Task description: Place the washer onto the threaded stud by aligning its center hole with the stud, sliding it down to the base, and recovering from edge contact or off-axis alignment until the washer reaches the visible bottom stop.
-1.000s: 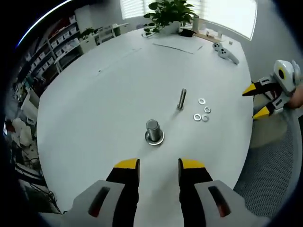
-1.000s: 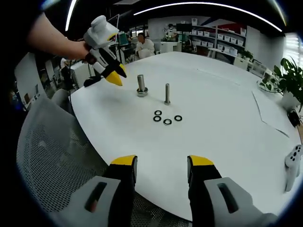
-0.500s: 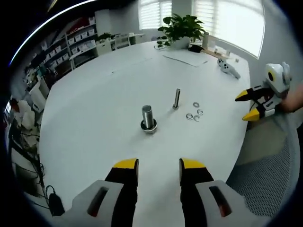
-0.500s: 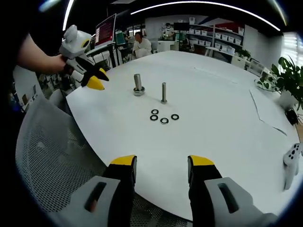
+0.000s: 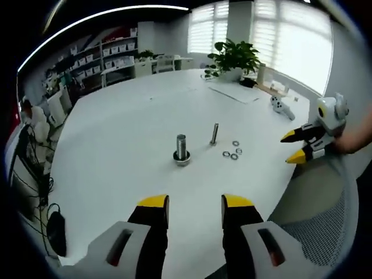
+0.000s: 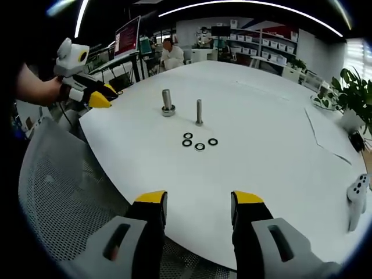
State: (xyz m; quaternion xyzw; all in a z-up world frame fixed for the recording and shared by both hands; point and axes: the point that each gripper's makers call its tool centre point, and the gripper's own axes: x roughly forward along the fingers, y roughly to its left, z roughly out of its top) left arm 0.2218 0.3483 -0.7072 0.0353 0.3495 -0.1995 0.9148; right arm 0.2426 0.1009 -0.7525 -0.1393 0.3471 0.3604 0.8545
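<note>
My right tongs [image 6: 196,208] and left tongs [image 5: 195,209] hang parted and empty near the tabletop [image 6: 273,139] edge, pre-grasp I judge; farther, four washers [image 6: 199,141] lie loose beside the upright threaded stud [image 6: 199,111].

So on the round table [image 6: 273,151] there's a thick stud [image 6: 167,102] standing on its base, and a thinner threaded stud [image 6: 199,112] upright just to its right in the right gripper view. Four washers [image 6: 199,142] lie in a loose cluster in front of the thin one, nearer the table edge. A potted plant [image 5: 234,58] sits at the far side with a sheet of paper [image 5: 235,92] before it, and a controller [image 5: 283,107] lies off to its right.
</note>
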